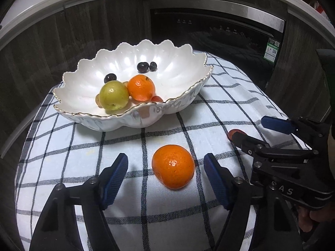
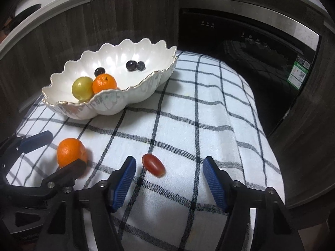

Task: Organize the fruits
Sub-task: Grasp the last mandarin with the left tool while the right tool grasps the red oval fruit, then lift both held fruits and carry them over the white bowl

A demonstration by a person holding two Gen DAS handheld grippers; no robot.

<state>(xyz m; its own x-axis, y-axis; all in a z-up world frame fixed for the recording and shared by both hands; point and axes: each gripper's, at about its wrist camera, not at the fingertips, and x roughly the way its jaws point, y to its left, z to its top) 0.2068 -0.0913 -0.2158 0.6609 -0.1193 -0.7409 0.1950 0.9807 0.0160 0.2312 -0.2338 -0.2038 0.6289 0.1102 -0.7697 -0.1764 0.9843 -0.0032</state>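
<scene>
Here, two handheld grippers point down at a table draped in a white cloth with dark checks (image 2: 188, 108). The left gripper (image 1: 165, 167) has its blue-padded jaws spread on either side of a loose orange (image 1: 173, 166) lying on the cloth; gaps show on both sides, so nothing is grasped yet. The right gripper (image 2: 168, 168) is likewise spread around a small red grape tomato (image 2: 153, 164), which lies nearer its left pad without touching it. The two tools sit close beside each other, the right one's fingers just beside the orange. Farther back on the cloth stands a white scalloped bowl (image 1: 184, 98) with a gold rim, already holding a second orange (image 1: 141, 87), a green fruit (image 1: 113, 95), a few dark round berries (image 1: 143, 67) and some small reddish pieces. Judging by this, sorting is well underway, with only these two pieces left outside. The cloth between the fruit and the bowl lies bare, giving open room to carry; the table edge drops away to the right, near a dark appliance (image 2: 251, 48).
</scene>
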